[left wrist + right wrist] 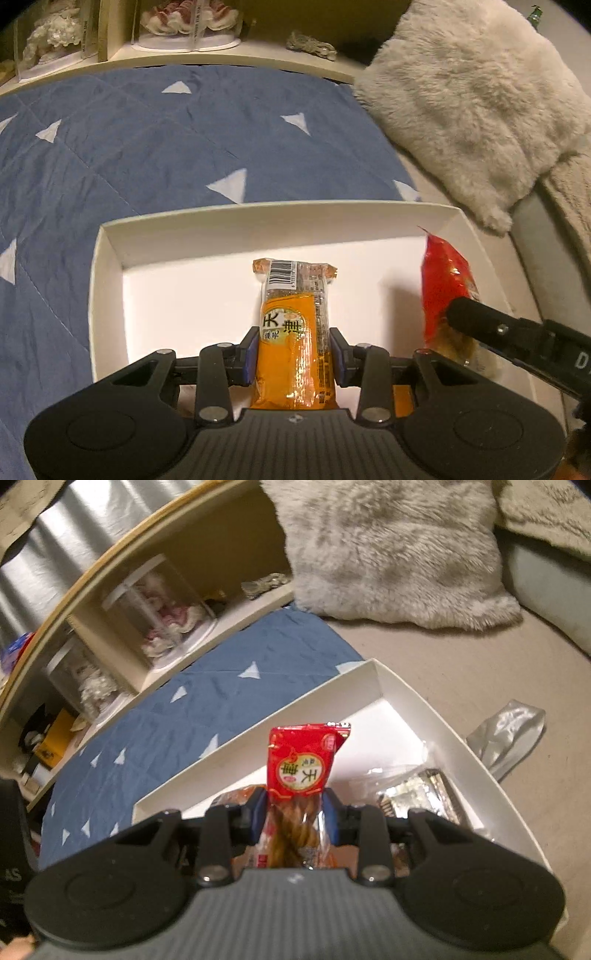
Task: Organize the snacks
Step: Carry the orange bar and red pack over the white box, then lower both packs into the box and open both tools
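An orange snack packet is clamped between the blue pads of the left gripper, low in the centre of the left wrist view, with its barcoded end pointing away over the white floor of a shallow white box. At the right edge of that view a red snack packet is seen above the box's right side, held in the right gripper, of which only a dark finger is shown. In the right wrist view the same red snack packet is pinched upright between the pads of the right gripper, twisted brown pastry being visible through its clear lower part. The white box is spread across the middle of this view, and clear-wrapped dark snacks are lain in it at centre right. A silvery wrapper is seen outside the box at right. The box is rested partly on a blue quilt with pale triangles. A fluffy grey cushion is placed at upper right, and a wooden shelf with display cases is set along the top.
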